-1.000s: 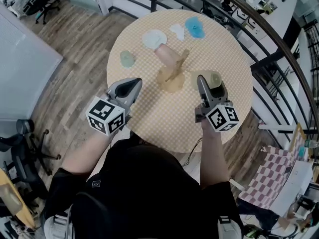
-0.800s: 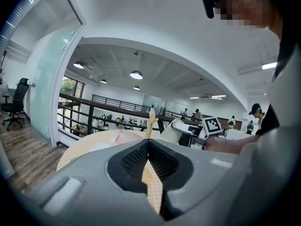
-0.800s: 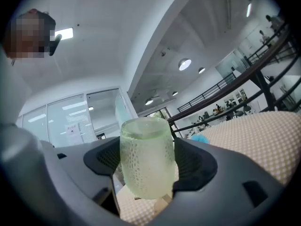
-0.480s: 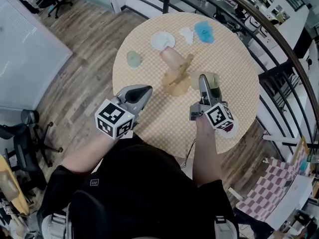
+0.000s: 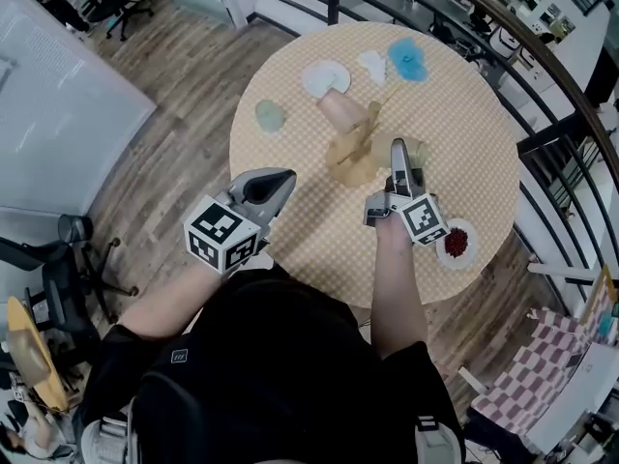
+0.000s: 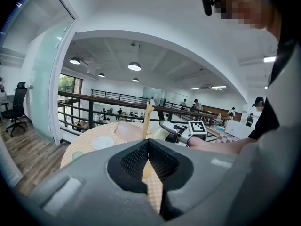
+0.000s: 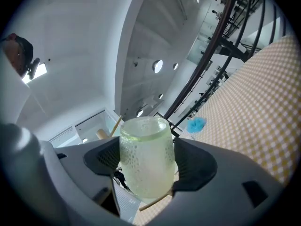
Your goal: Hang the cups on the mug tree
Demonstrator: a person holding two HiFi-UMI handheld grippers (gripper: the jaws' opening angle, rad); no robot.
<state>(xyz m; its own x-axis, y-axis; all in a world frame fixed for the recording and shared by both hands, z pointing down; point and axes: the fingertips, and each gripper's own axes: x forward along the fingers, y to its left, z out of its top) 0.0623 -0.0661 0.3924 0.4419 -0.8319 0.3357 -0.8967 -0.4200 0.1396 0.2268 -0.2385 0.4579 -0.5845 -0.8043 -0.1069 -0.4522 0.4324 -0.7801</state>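
Note:
A wooden mug tree [image 5: 353, 149] stands mid-table with a pink cup [image 5: 338, 111] hung on it. My right gripper [image 5: 399, 159], rolled onto its side, is shut on a pale green translucent cup [image 5: 418, 150] just right of the tree; in the right gripper view that cup [image 7: 143, 149] fills the gap between the pads of the gripper [image 7: 146, 169]. My left gripper [image 5: 271, 186] hovers shut and empty at the table's near left edge, its jaws [image 6: 148, 149] pointing at the tree [image 6: 146, 119]. A white cup [image 5: 325, 77], a small white piece [image 5: 372, 64], a blue cup [image 5: 407, 58] and a green cup [image 5: 270, 115] rest on the table.
The round checkered table [image 5: 464, 133] is ringed by a dark railing [image 5: 542, 85] at the far side. A dish of red things [image 5: 456, 243] sits near the right edge. An office chair [image 5: 73, 259] stands on the wood floor to the left.
My right gripper has rolled over and sunk with the green cup, ending closer beside the tree. The left gripper has stayed put. The head view has shifted, bringing the red dish in.

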